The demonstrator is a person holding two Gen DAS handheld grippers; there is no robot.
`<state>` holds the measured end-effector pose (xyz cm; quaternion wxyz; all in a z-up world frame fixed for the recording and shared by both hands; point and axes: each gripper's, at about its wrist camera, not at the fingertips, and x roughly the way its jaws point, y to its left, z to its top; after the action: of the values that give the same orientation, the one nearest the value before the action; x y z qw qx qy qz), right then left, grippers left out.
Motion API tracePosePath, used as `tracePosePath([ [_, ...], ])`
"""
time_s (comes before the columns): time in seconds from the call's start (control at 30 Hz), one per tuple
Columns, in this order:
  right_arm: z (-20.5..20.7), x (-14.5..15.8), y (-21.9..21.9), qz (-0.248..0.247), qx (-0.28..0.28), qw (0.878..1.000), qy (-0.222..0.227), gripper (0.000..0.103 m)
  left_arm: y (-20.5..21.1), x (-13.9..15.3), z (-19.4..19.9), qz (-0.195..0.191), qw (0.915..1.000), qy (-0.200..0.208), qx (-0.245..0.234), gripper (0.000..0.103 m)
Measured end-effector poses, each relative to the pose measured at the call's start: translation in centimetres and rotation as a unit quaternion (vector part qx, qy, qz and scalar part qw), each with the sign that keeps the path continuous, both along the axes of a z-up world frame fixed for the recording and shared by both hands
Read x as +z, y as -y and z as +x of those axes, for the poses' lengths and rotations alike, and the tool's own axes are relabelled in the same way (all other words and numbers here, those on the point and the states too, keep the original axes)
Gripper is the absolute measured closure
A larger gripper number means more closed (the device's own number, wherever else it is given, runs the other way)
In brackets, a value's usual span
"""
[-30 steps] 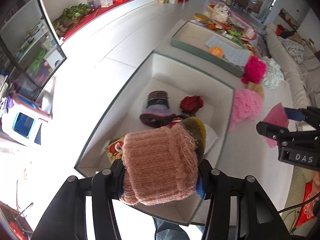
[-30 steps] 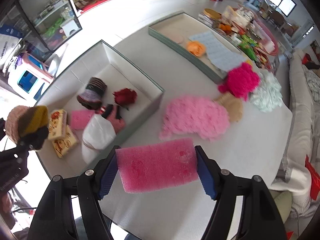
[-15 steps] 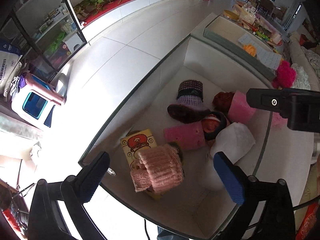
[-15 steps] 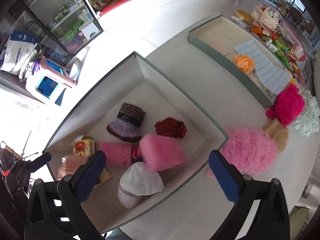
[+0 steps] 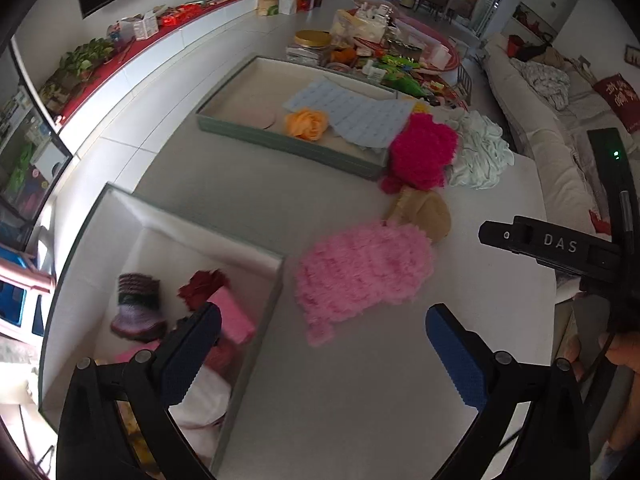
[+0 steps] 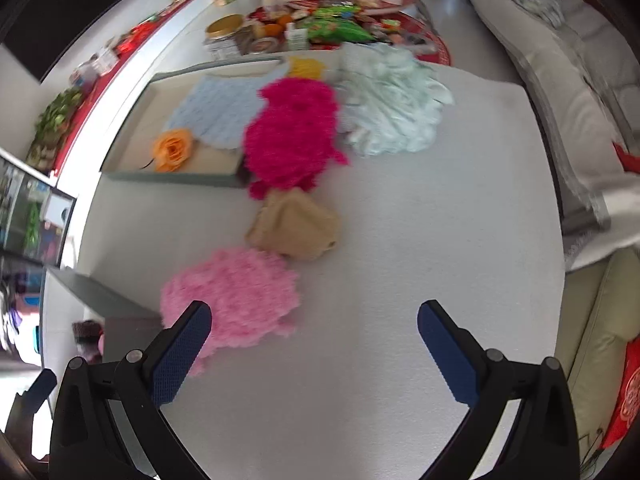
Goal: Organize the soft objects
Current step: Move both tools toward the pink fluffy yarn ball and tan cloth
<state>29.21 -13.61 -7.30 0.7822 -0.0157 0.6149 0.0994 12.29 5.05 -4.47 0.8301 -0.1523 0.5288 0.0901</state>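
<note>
- Both grippers have swung away from the box; pink sponge now lies inside it.
- Left gripper and right gripper: spread apart, empty.
- Fluffy pink piece sits just ahead-left of the right gripper.

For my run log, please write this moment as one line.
left gripper: open, empty | right gripper: open, empty | fluffy light-pink knitted piece: on white table, beside the near box | pink sponge block: in that box
</note>
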Motion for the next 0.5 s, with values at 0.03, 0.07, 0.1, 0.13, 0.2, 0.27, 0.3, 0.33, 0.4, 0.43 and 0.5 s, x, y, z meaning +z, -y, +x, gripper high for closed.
tracePosePath([
  [0.03,0.9,-0.4,0.8,0.007,-0.013,1.000,-0.004,0.000,1.3,-0.8,1.8,0.018,0.9997,-0.008,-0.012,0.000],
  [0.07,1.7,-0.7,1.4,0.018,-0.022,1.000,-0.006,0.000,2.4,-1.7,3.5,0.034,0.9990,-0.012,-0.025,0.000],
  [0.1,2.4,-1.1,1.8,0.030,-0.029,0.999,-0.008,0.000,3.3,-2.5,5.0,0.047,0.9982,-0.015,-0.033,0.000],
  [0.13,3.2,-1.6,1.9,0.040,-0.035,0.999,-0.011,0.000,4.0,-3.5,6.4,0.059,0.9974,-0.019,-0.038,0.000],
  [0.2,4.7,-3.0,1.5,0.051,-0.043,0.997,-0.027,0.000,4.7,-5.7,8.2,0.072,0.9962,-0.033,-0.037,0.000],
  [0.27,5.9,-4.7,0.5,0.062,-0.038,0.996,-0.044,0.000,4.7,-7.7,9.2,0.067,0.9961,-0.050,-0.027,0.000],
  [0.3,6.5,-5.7,-0.3,0.064,-0.030,0.996,-0.052,0.000,4.8,-8.5,9.6,0.065,0.9960,-0.058,-0.021,0.000],
  [0.33,6.9,-6.8,-1.1,0.061,-0.021,0.996,-0.062,0.000,4.9,-9.2,9.7,0.071,0.9953,-0.063,-0.018,0.000],
  [0.4,7.8,-9.0,-2.5,0.055,-0.005,0.995,-0.083,0.000,5.8,-9.9,10.2,0.090,0.9939,-0.054,-0.033,0.000],
  [0.43,8.1,-10.0,-3.2,0.054,0.003,0.994,-0.091,0.000,6.1,-10.4,10.3,0.083,0.9941,-0.058,-0.039,0.000],
  [0.5,8.4,-11.4,-4.5,0.042,0.028,0.994,-0.100,0.000,6.3,-11.5,10.4,0.088,0.9926,-0.073,-0.041,0.000],
])
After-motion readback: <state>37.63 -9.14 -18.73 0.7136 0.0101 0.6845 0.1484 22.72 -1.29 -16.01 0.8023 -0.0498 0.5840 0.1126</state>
